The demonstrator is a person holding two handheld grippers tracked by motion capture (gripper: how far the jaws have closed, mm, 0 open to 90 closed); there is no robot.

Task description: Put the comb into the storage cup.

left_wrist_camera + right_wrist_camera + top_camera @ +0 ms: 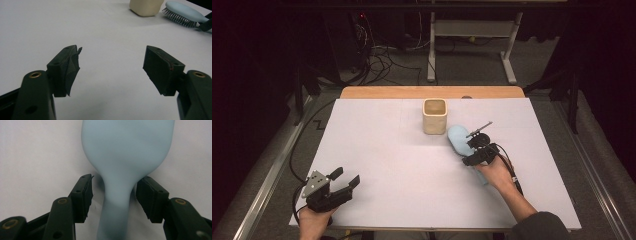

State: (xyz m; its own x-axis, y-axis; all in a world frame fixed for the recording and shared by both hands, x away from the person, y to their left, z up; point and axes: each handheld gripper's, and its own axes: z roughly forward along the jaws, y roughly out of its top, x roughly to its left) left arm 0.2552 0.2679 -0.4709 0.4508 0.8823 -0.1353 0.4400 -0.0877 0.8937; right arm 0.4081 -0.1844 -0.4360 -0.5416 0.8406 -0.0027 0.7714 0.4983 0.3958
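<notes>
A light blue hairbrush (pixel 457 139) lies bristles down on the white table top, just right of a beige square cup (pixel 434 116). My right gripper (pixel 471 149) reaches over the brush's handle end. In the right gripper view the narrow handle (pixel 117 205) runs between the two pads of that gripper (pixel 114 192). There is a gap at the left pad and the right pad stands close beside the handle, so the jaws are open around it. My left gripper (pixel 347 176) rests at the near left, open and empty (pixel 112 60). Its view shows the brush (pixel 183 11) and cup (pixel 146 6) far off.
The white board (pixel 377 165) covers a wooden table whose edge (pixel 432 92) shows at the back. Cables (pixel 382 60) and a desk frame (pixel 472 30) lie on the floor beyond. Metal rails run along both sides of the table.
</notes>
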